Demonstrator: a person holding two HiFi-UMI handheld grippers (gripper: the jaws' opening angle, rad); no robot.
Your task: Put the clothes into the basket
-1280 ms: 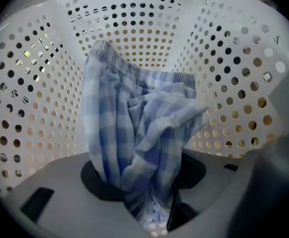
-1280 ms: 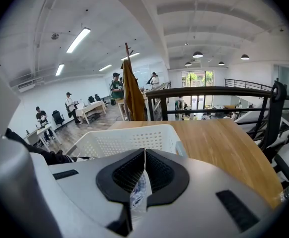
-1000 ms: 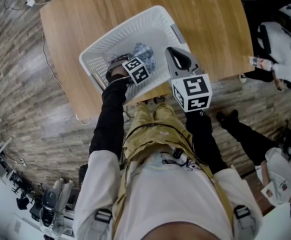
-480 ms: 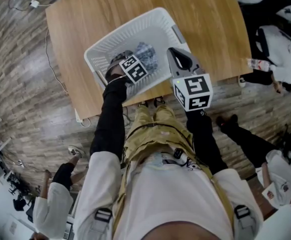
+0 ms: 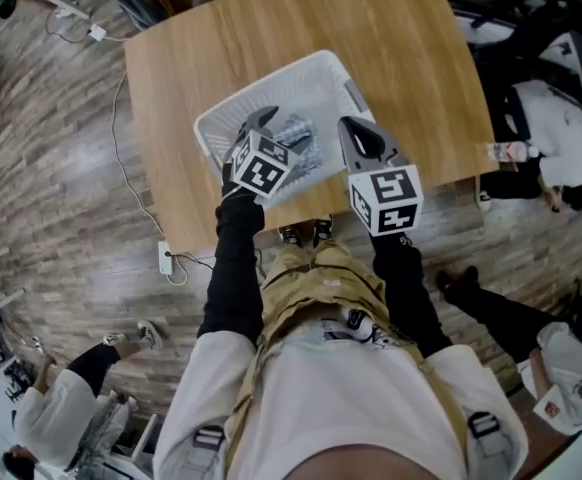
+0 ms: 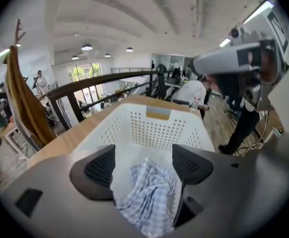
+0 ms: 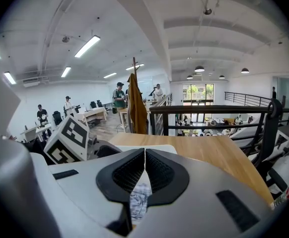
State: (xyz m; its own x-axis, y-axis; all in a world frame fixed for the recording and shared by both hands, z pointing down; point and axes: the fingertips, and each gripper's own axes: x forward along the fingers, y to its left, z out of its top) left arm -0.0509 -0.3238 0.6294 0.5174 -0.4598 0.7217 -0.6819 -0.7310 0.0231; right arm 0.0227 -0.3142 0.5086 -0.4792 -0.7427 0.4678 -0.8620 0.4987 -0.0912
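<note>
Though crumpled, blue-checked cloth [image 6: 147,197] in basket [image 6: 159,128]; hand-held grippers: left [image 6: 143,163] newly agape, empty; right [image 7: 144,158] shut.

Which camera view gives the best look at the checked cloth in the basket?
The left gripper view: the checked cloth lies large and central in the white basket, pattern and folds clear. The head view shows it small and partly covered. The right gripper view shows only a sliver.
</note>
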